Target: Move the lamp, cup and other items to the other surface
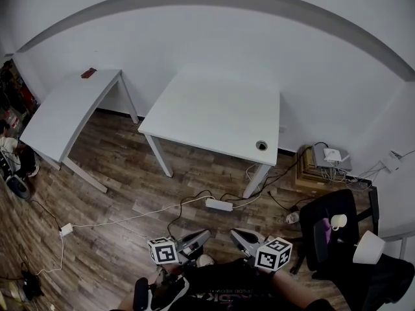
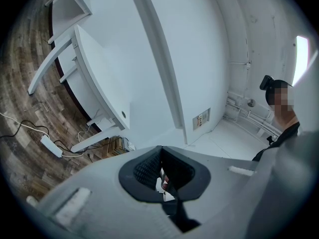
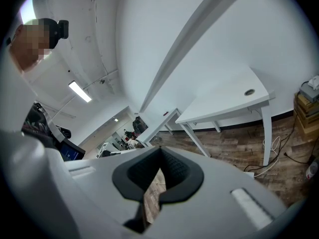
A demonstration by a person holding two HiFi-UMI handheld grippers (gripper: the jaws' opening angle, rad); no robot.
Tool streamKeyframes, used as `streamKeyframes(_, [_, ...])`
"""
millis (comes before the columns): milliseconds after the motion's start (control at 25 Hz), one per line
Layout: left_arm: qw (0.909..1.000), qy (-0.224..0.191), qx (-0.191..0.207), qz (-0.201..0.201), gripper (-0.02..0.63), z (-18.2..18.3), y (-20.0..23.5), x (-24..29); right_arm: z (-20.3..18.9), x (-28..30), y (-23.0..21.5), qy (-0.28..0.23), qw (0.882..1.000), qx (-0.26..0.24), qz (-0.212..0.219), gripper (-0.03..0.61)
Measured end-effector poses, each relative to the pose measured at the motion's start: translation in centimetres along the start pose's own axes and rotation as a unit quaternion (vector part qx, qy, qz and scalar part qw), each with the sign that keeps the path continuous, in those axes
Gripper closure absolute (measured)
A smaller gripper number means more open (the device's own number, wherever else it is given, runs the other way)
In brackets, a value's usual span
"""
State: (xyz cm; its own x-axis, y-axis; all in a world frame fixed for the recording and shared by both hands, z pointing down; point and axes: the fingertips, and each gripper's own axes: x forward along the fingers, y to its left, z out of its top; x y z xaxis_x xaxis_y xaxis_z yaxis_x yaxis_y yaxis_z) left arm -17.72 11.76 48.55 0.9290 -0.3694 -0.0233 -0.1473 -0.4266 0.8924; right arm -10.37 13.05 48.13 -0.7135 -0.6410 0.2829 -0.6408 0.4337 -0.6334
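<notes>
- Starting close in, both tools hang low at 6 o'clock. The left gripper has its jaws pressed together with nothing in them. The right gripper is the same. If they go at a thing like that, they will only bump it, so they need to spread first.
- On the floor, at 12 o'clock from the grippers, lie the power strip and loose cables. A foot could catch on one, and the person could trip.
- At 3 o'clock stands the black chair. The cup is on it, and the lamp is just at its right side. The chair may turn or roll if pushed, and then the cup could fall off. The lamp's shade looks light and could slip out of a weak pinch.
- Farther off at 12 o'clock is the near table. It has a hole by its corner, and a small thing put there could drop in.
- Farthest, at 10 o'clock, is the far table.
</notes>
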Motion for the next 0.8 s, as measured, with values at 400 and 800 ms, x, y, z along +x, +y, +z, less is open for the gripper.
streamKeyframes(400, [0.9999,0.011,0.003,0.0,0.618,-0.45,-0.28,0.06,-0.25,-0.32,0.21,-0.006,1.0,0.002,0.0,0.574])
streamKeyframes(800, [0.9999,0.011,0.003,-0.001,0.618,-0.53,-0.38,-0.18,-0.38,-0.34,0.51,-0.009,1.0,0.001,0.003,0.574])
